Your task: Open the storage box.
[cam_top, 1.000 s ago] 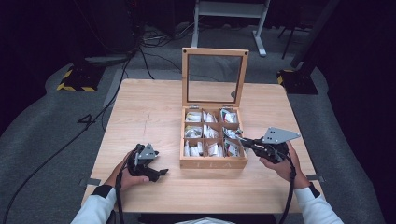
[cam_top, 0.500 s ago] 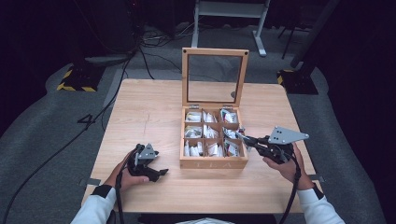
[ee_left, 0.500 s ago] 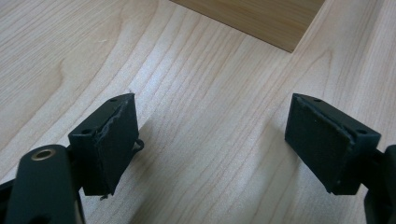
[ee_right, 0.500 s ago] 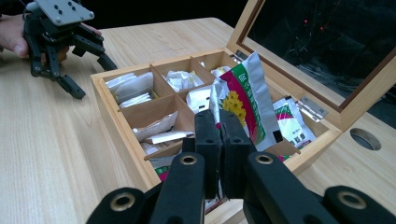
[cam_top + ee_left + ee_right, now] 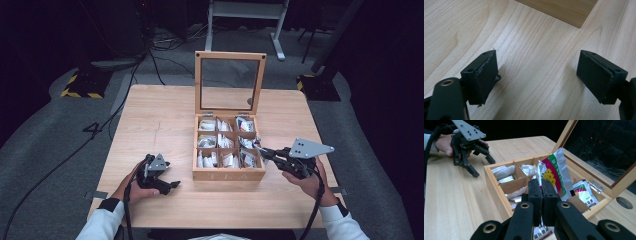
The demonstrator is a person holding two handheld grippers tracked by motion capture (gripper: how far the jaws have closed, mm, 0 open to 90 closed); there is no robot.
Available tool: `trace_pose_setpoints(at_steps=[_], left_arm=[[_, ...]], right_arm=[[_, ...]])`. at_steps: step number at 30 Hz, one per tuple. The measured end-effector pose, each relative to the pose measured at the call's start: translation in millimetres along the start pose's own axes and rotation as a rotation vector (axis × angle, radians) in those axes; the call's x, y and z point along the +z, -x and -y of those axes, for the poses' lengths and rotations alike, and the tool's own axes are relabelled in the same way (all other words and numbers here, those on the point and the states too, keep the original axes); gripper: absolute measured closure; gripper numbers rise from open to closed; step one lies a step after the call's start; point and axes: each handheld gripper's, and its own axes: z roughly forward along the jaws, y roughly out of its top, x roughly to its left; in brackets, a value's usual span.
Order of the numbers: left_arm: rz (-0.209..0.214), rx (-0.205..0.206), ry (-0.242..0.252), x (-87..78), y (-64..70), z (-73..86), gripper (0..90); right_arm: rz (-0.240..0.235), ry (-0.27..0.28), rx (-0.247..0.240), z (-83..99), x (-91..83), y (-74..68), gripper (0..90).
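A wooden tea box (image 5: 227,175) stands mid-table with its glass lid (image 5: 230,57) upright; its compartments hold several tea packets. My right gripper (image 5: 262,151) hovers over the box's right side. In the right gripper view my right gripper (image 5: 541,187) is shut on a white, red and green packet with a yellow flower (image 5: 556,173), held upright above the compartments. My left gripper (image 5: 169,181) rests low on the table left of the box. In its own view, my left gripper (image 5: 536,72) is open with only bare wood between the pads, and the box corner (image 5: 564,10) lies ahead.
The light wooden table (image 5: 160,125) has open room left of and in front of the box. A round hole (image 5: 624,202) sits in the tabletop behind the lid. Cables and a yellow-black striped base (image 5: 80,85) lie on the dark floor beyond.
My right gripper has shifted slightly to the right with the packet still held. The left gripper has not moved.
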Motion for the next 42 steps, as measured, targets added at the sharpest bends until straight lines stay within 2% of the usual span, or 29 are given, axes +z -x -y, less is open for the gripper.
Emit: trace_pose_setpoints(at_steps=[9,20,37,42], left_arm=[[0.000,0.000,0.000,0.0,0.0,0.0,17.7],[0.000,0.000,0.000,0.0,0.0,0.0,17.7],[0.000,0.000,0.000,0.0,0.0,0.0,17.7],[0.000,0.000,0.000,0.0,0.0,0.0,17.7]], right_arm=[[-0.036,-0.005,-0.013,-1.0,-1.7,-13.1,88.1],[-0.095,-0.032,-0.023,7.2,-1.1,-29.5,88.1],[-0.191,-0.095,-0.063,16.5,17.7,-51.9,88.0],[-0.228,-0.138,-0.082,23.7,28.7,-56.2,87.9]])
